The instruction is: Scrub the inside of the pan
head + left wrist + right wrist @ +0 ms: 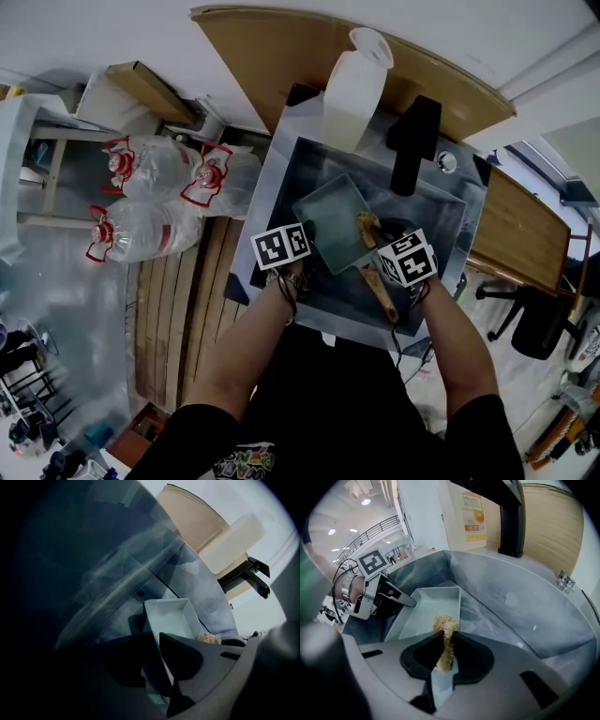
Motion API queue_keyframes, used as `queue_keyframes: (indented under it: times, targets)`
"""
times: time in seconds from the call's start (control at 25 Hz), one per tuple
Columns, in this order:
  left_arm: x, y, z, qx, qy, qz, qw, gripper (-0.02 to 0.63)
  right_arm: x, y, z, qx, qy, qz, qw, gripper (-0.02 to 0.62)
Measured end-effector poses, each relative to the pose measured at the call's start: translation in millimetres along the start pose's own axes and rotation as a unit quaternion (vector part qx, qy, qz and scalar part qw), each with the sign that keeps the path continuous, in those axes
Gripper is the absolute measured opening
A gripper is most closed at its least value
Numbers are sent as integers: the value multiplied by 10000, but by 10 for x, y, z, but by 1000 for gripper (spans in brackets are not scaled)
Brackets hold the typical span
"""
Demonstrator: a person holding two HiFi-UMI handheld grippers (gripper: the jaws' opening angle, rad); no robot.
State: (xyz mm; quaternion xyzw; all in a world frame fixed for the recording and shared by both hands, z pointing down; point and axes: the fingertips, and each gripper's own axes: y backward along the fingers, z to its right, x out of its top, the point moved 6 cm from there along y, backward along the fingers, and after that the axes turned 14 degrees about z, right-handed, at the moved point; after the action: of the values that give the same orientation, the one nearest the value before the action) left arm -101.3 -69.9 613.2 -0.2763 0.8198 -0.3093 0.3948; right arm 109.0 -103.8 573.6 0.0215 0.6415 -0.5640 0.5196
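Note:
A pale rectangular pan (pixel 330 223) lies tilted in the steel sink (pixel 441 211). My left gripper (pixel 307 240) is shut on the pan's near left rim; in the left gripper view the pan (pixel 171 615) has its thin wall running between the dark jaws of the left gripper (pixel 157 645). My right gripper (pixel 375 240) is shut on a tan fibrous scrubber (pixel 366 223). In the right gripper view the scrubber (pixel 445 623) sticks out of the right gripper (pixel 447 641), its tip over the pan (pixel 424 618) by the near right wall. The left gripper (pixel 405 601) shows there on the pan's left rim.
A black tap (pixel 412 141) and a white jug (pixel 354 84) stand at the back of the sink. A wooden board (pixel 281 47) leans behind them. Large water bottles (pixel 150 169) lie on the floor to the left. An office chair (pixel 539 323) stands at the right.

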Motion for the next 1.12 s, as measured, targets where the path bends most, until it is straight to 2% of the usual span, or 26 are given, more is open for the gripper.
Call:
queue_keyframes:
  times: [0.16,0.24,0.36,0.44,0.48,0.56,0.68,0.76,0.8,0.84,0.88,0.96,1.12]
  targets:
    - [-3,-4,0,4,5,-14,10000,94,23,4,-10,146,99,15,9998,68]
    - [-1,0,-1,-5,16,-12,10000,94,62,19,-57,308,460,57,9984,67]
    - [-2,3,-2,-14,57,-13,10000,94,127,42,-177,673,1558,48,9855,68]
    - [-2,-1,0,-19,80,-12,10000,94,151,44,-278,955,2521,-93,9629,67]
    - [-2,-3,0,-19,83,-10,10000,94,150,42,-335,1106,3024,-211,9465,67]
    - [-5,-1,-3,-15,88,-14,10000,94,119,36,-450,1411,4022,-496,9033,67]
    - [-2,7,-5,-18,90,-21,10000,94,27,30,-606,1843,5374,-965,8173,66]
    - [2,9,-5,-21,86,-20,10000,94,-46,14,-685,2077,6023,-1246,7606,64]
    - [2,8,-6,-20,86,-19,10000,94,-84,0,-716,2179,6228,-1350,7392,64]
    - [-1,6,-7,-18,86,-18,10000,94,-120,-14,-740,2263,6353,-1423,7245,63]
    - [-5,2,-6,-17,86,-17,10000,94,-150,-28,-761,2330,6411,-1468,7164,63]
    - [-9,0,-2,-17,91,-16,10000,94,-185,-56,-815,2431,6390,-1472,7147,61]
    - [-6,3,-7,-10,146,7,9999,94,-181,-113,-1025,2602,6168,-1266,7320,61]
